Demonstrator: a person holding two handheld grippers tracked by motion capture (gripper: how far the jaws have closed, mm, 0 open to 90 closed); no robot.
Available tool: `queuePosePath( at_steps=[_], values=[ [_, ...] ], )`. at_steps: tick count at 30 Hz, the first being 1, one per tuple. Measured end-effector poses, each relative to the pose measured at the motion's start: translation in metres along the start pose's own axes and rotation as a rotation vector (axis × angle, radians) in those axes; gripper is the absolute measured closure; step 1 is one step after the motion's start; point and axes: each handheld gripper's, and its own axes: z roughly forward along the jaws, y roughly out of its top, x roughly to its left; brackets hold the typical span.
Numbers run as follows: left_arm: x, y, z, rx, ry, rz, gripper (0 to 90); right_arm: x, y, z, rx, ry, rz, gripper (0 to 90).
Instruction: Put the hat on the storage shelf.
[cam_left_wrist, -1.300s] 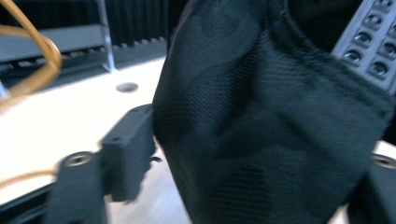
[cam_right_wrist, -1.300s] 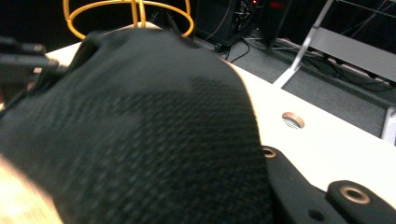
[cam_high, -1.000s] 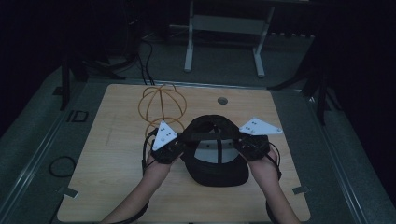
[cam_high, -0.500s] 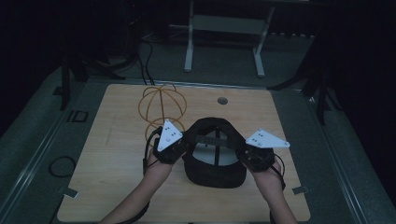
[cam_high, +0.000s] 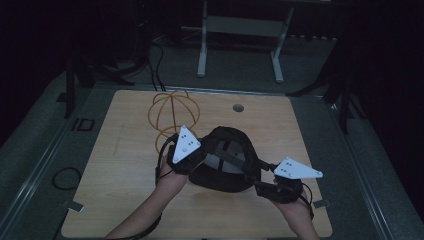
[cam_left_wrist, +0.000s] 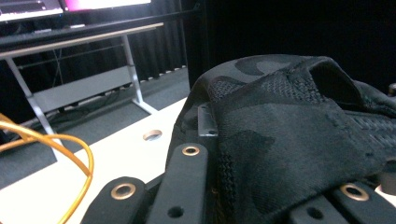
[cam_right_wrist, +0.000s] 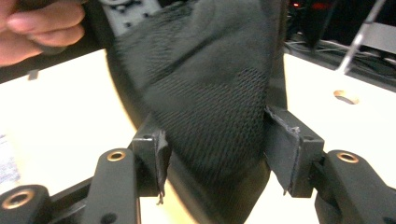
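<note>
Black cap (cam_high: 225, 162) at table (cam_high: 125, 150) centre, slightly toward 6 o'clock, held between both tools, underside up, inner straps showing. L gripper (cam_high: 184, 159) at cap's 9 o'clock edge; jaws clamped on fabric per left gripper view. R gripper (cam_high: 270, 189) at cap's 4 o'clock; jaws spread, cap edge (cam_right_wrist: 210, 135) sitting between pads, not pinched. Orange wire frame (cam_high: 172, 112) near, at 11 o'clock. Step, prob: reorienting cap w/ two-tool hold. Next: R needs to close on rim before lift/turn; L keeps hold, else cap sags.
</note>
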Motion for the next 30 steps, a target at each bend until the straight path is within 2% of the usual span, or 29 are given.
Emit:
queuePosePath(
  at_steps=[2,6,7,8,9,11,14,17,19,21,22,23,24,25,27,30],
  values=[
    [-0.001,0.001,0.000,0.006,-0.003,0.013,89.1,0.002,-0.004,-0.006,-0.003,0.018,-0.007,43.7],
    [0.001,0.002,-0.001,0.001,-0.005,0.005,89.0,0.003,-0.011,-0.016,-0.021,0.039,0.004,43.4],
    [0.004,0.000,-0.003,-0.027,-0.032,-0.004,89.0,0.003,-0.011,-0.016,-0.021,0.039,0.004,43.4],
    [0.005,-0.001,-0.004,-0.039,-0.057,-0.001,89.0,0.003,-0.016,-0.026,-0.047,0.051,0.001,43.3],
    [0.004,-0.002,-0.006,-0.047,-0.052,0.008,89.0,0.004,-0.016,-0.030,-0.049,0.050,-0.004,42.9],
    [0.006,-0.005,-0.008,-0.061,-0.081,0.012,89.0,0.002,-0.014,-0.039,-0.066,0.051,-0.012,42.3],
    [0.011,-0.008,-0.014,-0.065,-0.106,0.033,88.9,-0.005,-0.010,-0.050,-0.086,0.035,0.002,42.4],
    [0.017,-0.013,-0.023,-0.121,-0.166,0.072,88.9,-0.013,-0.009,-0.052,-0.085,0.013,0.000,42.5],
    [0.022,-0.015,-0.030,-0.169,-0.227,0.106,88.9,-0.016,-0.008,-0.051,-0.082,0.014,-0.010,42.7],
    [0.027,-0.014,-0.035,-0.177,-0.272,0.119,88.9,-0.019,-0.006,-0.049,-0.080,0.027,-0.017,43.8],
    [0.029,-0.015,-0.037,-0.183,-0.283,0.127,88.8,-0.020,-0.005,-0.047,-0.091,0.048,-0.014,44.3],
    [0.031,-0.014,-0.039,-0.184,-0.311,0.141,88.8,-0.021,-0.003,-0.045,-0.095,0.068,-0.011,44.3],
    [0.032,-0.015,-0.041,-0.193,-0.337,0.148,88.9,-0.020,-0.001,-0.042,-0.093,0.072,-0.027,44.3],
    [0.032,-0.014,-0.044,-0.203,-0.358,0.173,88.8,-0.018,0.001,-0.040,-0.088,0.068,-0.044,44.3],
    [0.032,-0.014,-0.048,-0.207,-0.415,0.220,88.8,-0.013,0.006,-0.035,-0.084,0.095,-0.078,44.3],
    [0.030,-0.013,-0.052,-0.196,-0.480,0.255,88.8,-0.003,0.014,-0.032,-0.087,0.131,-0.121,44.3]
  ],
)
